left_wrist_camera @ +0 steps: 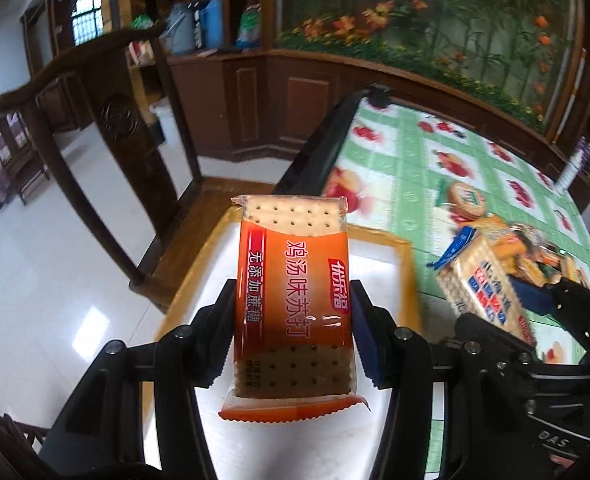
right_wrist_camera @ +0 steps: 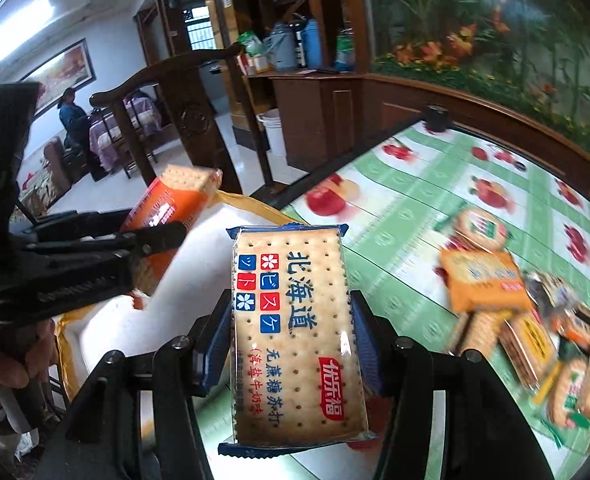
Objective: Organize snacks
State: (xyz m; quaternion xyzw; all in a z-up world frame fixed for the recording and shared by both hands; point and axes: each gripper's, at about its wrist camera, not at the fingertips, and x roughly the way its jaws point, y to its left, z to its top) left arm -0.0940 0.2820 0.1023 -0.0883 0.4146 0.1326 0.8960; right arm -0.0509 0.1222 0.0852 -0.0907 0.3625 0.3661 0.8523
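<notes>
My left gripper [left_wrist_camera: 293,312] is shut on an orange cracker packet [left_wrist_camera: 293,280] and holds it above a white tray with a yellow rim [left_wrist_camera: 405,264]. The packet also shows in the right wrist view [right_wrist_camera: 171,208], with the left gripper [right_wrist_camera: 163,240] at the left. My right gripper [right_wrist_camera: 291,328] is shut on a blue-edged cracker packet [right_wrist_camera: 295,332], held above the tray's near side [right_wrist_camera: 167,312]. That packet shows in the left wrist view [left_wrist_camera: 487,288] at the right.
A pile of several snack packets [right_wrist_camera: 527,320] lies on the green fruit-print tablecloth [right_wrist_camera: 415,208] to the right. A dark wooden chair [right_wrist_camera: 183,112] stands beyond the table's left edge. A wooden cabinet and flower mural line the back.
</notes>
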